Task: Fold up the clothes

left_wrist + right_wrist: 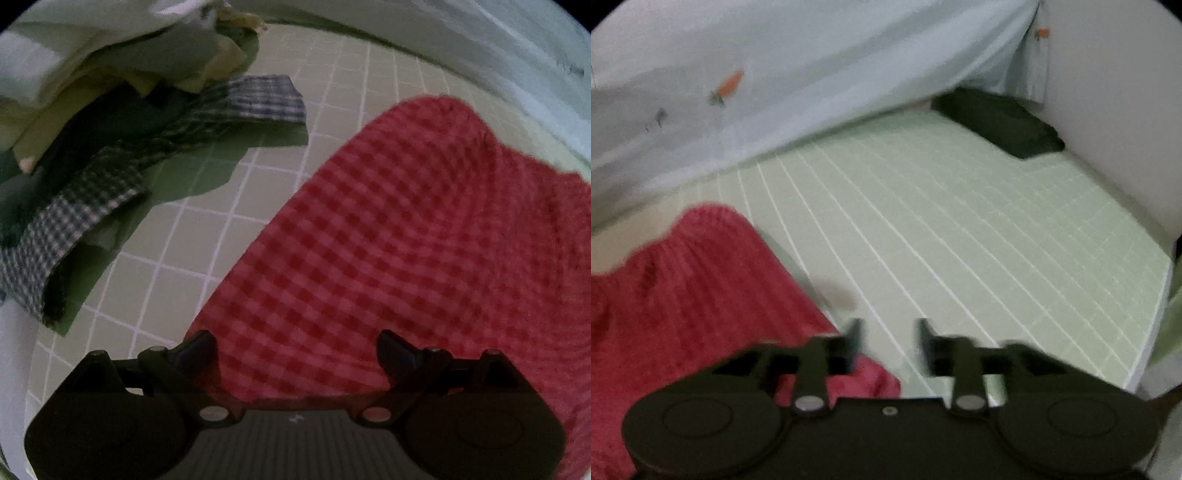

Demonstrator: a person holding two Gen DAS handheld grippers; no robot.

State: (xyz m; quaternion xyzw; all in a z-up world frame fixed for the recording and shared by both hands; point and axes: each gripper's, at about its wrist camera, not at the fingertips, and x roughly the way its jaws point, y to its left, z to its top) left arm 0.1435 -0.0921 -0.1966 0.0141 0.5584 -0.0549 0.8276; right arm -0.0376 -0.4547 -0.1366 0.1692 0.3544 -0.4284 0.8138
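lying spread on the green grid mat, red gingham cloth; left gripper and right gripper both spread, empty. fold stage unclear; unfolded pile waits beside it.

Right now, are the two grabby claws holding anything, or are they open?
Left gripper: open, holding nothing; the red checked cloth lies between its fingers.
Right gripper: open, holding nothing, at the cloth's edge over the green gridded mat.
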